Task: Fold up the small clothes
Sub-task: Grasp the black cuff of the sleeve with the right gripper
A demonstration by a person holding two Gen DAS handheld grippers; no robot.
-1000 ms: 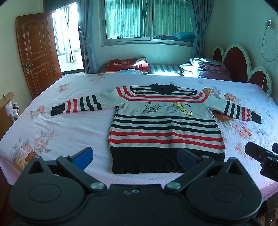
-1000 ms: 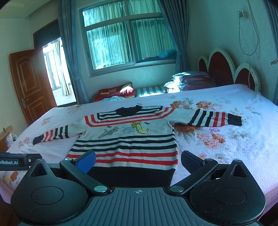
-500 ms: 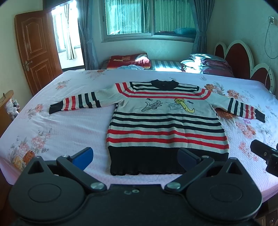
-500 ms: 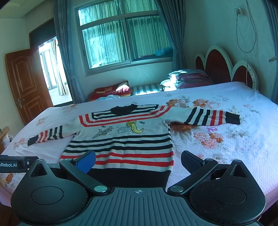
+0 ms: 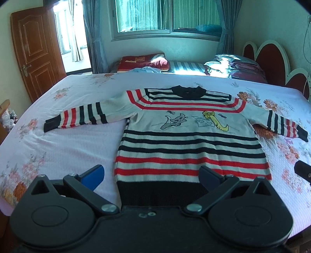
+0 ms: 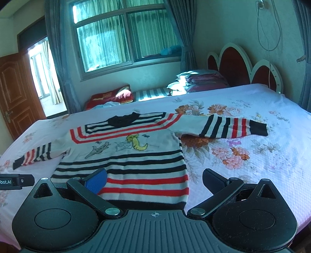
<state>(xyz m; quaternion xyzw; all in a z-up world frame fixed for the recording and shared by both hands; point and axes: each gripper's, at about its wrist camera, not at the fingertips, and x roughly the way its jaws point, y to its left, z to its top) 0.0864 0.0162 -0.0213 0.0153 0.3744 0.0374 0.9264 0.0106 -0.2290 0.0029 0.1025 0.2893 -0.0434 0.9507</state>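
A small striped sweater with cartoon cats lies flat, face up, on the bed, sleeves spread to both sides; it also shows in the right wrist view. My left gripper is open and empty, hovering over the black hem. My right gripper is open and empty above the hem's right corner. The right gripper's tip shows at the right edge of the left wrist view. The left gripper's body shows at the left edge of the right wrist view.
The bed has a pale floral cover. Pillows and folded bedding lie at the far side by a red headboard. A wooden door stands at the left. A window is behind.
Both grippers have moved forward and lower toward the sweater's hem. The sweater has not moved. Both jaws stay open.
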